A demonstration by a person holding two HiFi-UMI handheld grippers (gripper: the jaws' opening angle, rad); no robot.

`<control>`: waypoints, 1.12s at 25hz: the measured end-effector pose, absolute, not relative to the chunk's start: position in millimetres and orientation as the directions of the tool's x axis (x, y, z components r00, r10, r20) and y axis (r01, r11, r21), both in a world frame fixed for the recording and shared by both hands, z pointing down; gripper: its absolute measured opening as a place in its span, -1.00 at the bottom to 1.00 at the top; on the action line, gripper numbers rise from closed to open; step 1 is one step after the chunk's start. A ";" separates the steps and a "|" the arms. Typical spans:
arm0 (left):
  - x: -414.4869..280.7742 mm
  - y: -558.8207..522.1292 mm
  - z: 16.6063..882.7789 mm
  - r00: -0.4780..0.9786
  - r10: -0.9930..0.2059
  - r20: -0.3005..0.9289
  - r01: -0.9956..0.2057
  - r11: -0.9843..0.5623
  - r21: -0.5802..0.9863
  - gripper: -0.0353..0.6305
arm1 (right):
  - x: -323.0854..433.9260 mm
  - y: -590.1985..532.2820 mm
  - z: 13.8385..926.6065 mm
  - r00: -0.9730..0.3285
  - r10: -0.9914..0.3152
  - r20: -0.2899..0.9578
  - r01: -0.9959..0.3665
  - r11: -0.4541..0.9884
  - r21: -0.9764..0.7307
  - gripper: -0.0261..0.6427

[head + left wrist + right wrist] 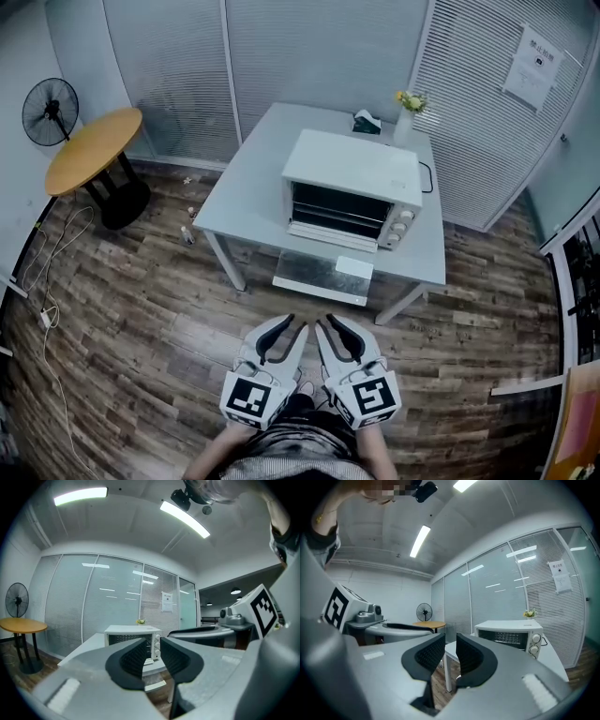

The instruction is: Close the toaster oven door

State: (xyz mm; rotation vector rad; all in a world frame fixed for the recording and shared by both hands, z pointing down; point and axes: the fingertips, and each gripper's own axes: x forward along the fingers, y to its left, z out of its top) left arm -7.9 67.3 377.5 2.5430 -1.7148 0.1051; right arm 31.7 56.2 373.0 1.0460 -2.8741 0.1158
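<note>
My left gripper [292,323] and right gripper [328,321] hang slightly parted, empty, well short of the oven [352,192] on the table [248,178]. Door [323,278] down, open. Ceiling lights [183,518] show only in gripper views.

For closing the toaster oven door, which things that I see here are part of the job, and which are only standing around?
Part of the job: toaster oven, its open door, left gripper, right gripper.
Only standing around: round table, fan, flower vase, wall notice.
</note>
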 end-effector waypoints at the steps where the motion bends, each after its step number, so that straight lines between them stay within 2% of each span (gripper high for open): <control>1: -5.7 62.1 379.2 0.375 -0.922 0.096 -0.927 -0.375 0.023 -0.63 | 33.5 50.9 373.8 -0.765 -0.635 0.103 -0.641 0.766 -0.043 -0.70; 16: 20.3 20.8 381.4 0.336 -0.936 0.105 -0.941 -0.330 0.072 -0.63 | 59.1 5.8 376.6 -0.783 -0.614 0.097 -0.621 0.782 -0.060 -0.70; 28: 16.1 1.2 385.7 0.383 -0.915 0.128 -0.924 -0.380 0.049 -0.63 | 62.3 -9.8 386.2 -0.743 -0.660 0.113 -0.668 0.740 -0.071 -0.70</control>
